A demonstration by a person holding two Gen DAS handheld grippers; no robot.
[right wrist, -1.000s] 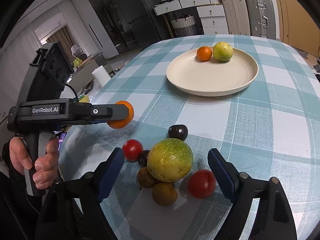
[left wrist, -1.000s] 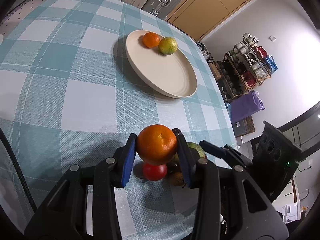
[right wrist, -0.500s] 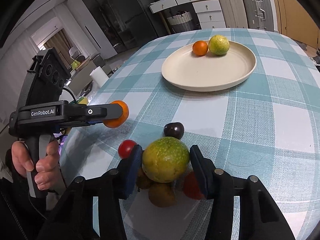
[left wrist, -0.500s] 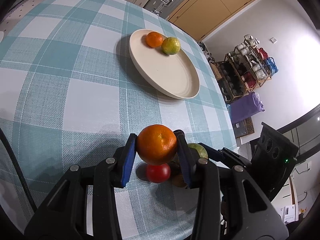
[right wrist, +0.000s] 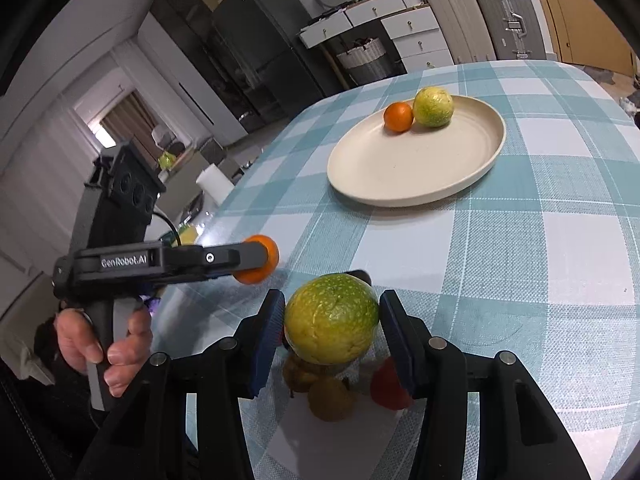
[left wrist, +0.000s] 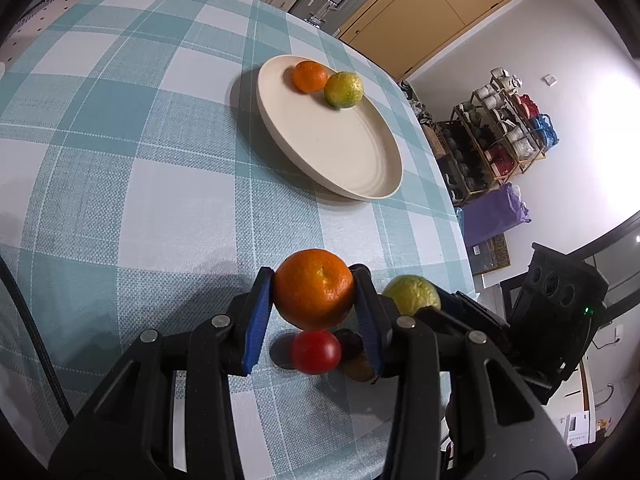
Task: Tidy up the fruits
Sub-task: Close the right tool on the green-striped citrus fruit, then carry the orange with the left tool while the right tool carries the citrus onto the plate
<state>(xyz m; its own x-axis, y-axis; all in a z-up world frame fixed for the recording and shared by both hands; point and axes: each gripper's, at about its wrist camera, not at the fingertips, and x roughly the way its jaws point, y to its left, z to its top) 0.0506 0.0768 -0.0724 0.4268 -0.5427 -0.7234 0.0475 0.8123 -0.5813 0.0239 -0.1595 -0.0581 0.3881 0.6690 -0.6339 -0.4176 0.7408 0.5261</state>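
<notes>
Fruit transfer with both grippers loaded: left gripper (left wrist: 314,300) clamped across the widest part of a firm, light orange (left wrist: 314,289), right gripper (right wrist: 331,330) likewise closed on a rounder, likely slippery green citrus (right wrist: 331,324), both above the checked table (right wrist: 540,248), the plate (right wrist: 404,196) well apart.

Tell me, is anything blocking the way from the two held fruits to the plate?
Nothing visible: bare checked tablecloth lies between the orange, the green fruit and the plate.

Domestic dining area: checked tablecloth (right wrist: 520,240), dark refrigerator (right wrist: 256,40) upper left, suitcases (right wrist: 480,20) upper right, shoe rack (left wrist: 500,140) at right.
</notes>
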